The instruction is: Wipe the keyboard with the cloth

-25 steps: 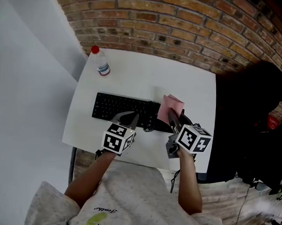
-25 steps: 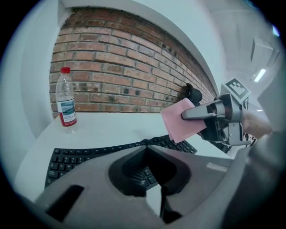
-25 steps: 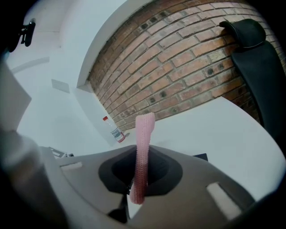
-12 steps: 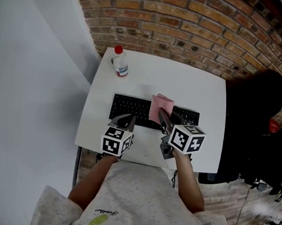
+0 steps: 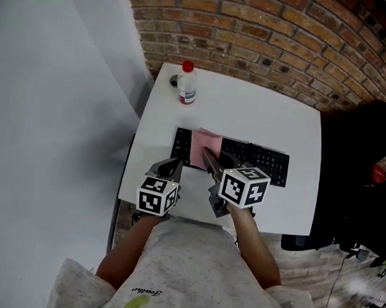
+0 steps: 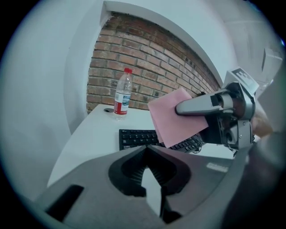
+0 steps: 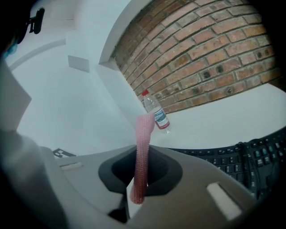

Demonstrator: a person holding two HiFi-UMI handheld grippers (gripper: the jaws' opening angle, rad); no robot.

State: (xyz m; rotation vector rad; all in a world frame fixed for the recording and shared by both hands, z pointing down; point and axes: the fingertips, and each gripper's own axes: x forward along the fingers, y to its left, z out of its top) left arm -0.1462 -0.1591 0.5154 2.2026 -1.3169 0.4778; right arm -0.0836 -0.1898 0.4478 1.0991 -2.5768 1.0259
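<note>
A black keyboard lies across the white table. My right gripper is shut on a pink cloth, which lies over the keyboard's left end. In the right gripper view the cloth stands edge-on, pinched between the jaws of the right gripper, with the keyboard to the right. My left gripper is shut on nothing, near the table's front edge by the keyboard's left corner. The left gripper view shows the cloth hanging above the keyboard.
A clear plastic bottle with a red cap stands at the table's far left corner, also seen as the bottle from the left gripper. A brick wall runs behind the table. A dark chair stands to the right.
My right gripper has carried the cloth leftward along the keyboard, from its right end to its left end. The left gripper has stayed shut near the front edge.
</note>
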